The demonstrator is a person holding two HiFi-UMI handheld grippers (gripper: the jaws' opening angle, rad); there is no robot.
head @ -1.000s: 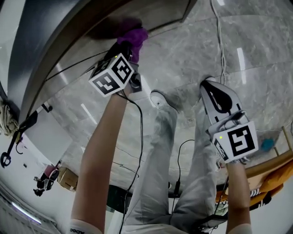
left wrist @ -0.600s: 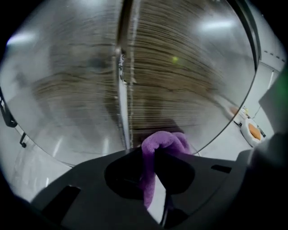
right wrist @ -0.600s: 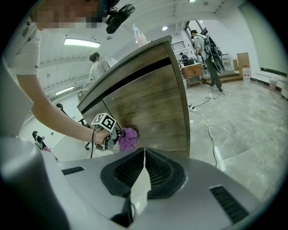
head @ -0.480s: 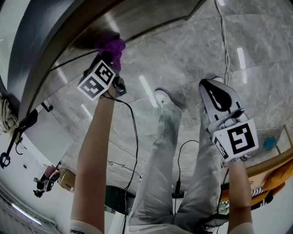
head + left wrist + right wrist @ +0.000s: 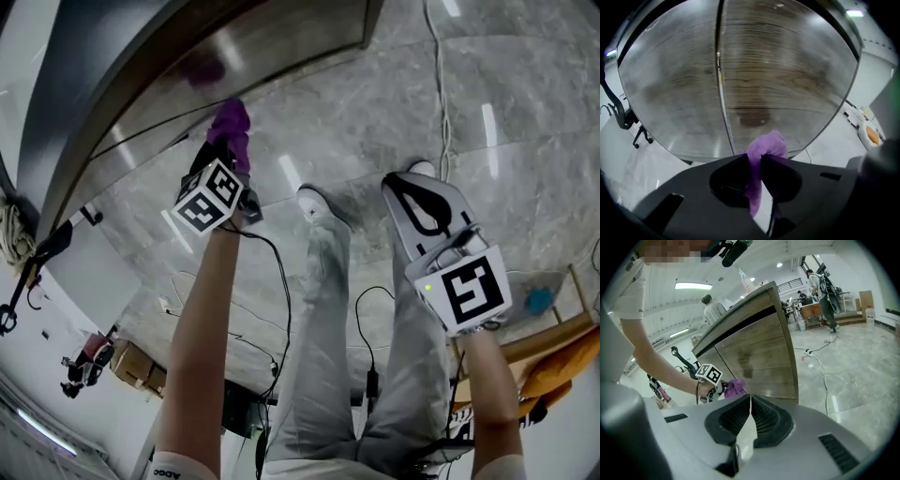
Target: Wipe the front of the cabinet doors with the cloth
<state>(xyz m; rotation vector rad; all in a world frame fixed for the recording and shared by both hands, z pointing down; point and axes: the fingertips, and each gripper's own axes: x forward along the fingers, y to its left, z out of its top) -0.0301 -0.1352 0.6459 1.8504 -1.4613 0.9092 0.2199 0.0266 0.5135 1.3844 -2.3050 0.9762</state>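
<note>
Between the jaws of the left gripper sits a purple cloth, pinched tight, with a bunched wad sticking out past the tips and a strip hanging back through the jaws. Straight ahead of that gripper stand two glossy wood-grain cabinet doors, which fill most of its view. A thin vertical seam between the doors runs just left of the jaws' line. A darker patch marks the right door just above the cloth. The wad is close to the doors' bottom edge; whether it touches the wood cannot be told. Seen from the head view, a purple reflection of the cloth shows in the door a little beyond the wad. The right gripper is held well off to the right of the left one and farther from the cabinet. Its two black ribbed pads are pressed together with nothing between them. It faces the cabinet's corner, and the left gripper with its cloth shows ahead of it and to its left. Below both grippers lie a grey marble floor and the person's legs in grey trousers
</note>
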